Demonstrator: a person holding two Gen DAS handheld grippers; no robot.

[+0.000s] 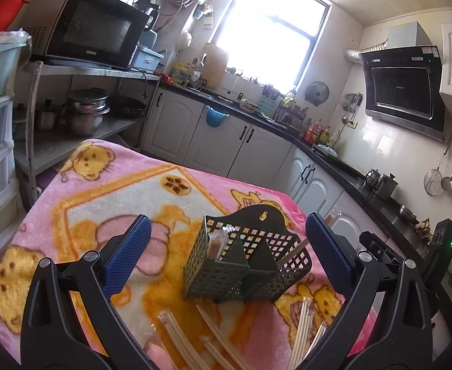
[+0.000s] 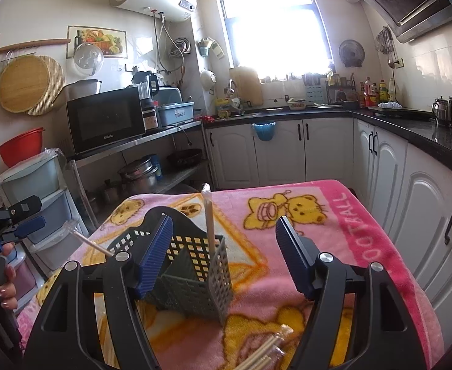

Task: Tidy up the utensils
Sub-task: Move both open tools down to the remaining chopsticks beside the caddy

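A dark green perforated utensil basket (image 1: 247, 265) (image 2: 188, 268) stands on the pink cartoon blanket (image 1: 102, 203) (image 2: 287, 277). One wrapped pair of chopsticks (image 2: 209, 215) stands upright in it, and another (image 2: 87, 240) (image 1: 290, 252) leans out over its rim. More wrapped chopsticks (image 1: 216, 336) (image 2: 269, 351) lie loose on the blanket in front. My left gripper (image 1: 226, 252) is open wide, with the basket just beyond its blue pads. My right gripper (image 2: 224, 256) is open too; its left pad (image 2: 155, 256) overlaps the basket and nothing is gripped.
A metal shelf (image 1: 80, 141) with pots and a microwave (image 2: 105, 120) stands behind the table. Plastic drawers (image 2: 37, 194) are at the left, and white cabinets (image 2: 411, 203) under a black counter run along the right. A hand (image 2: 6, 277) holds the left gripper's handle.
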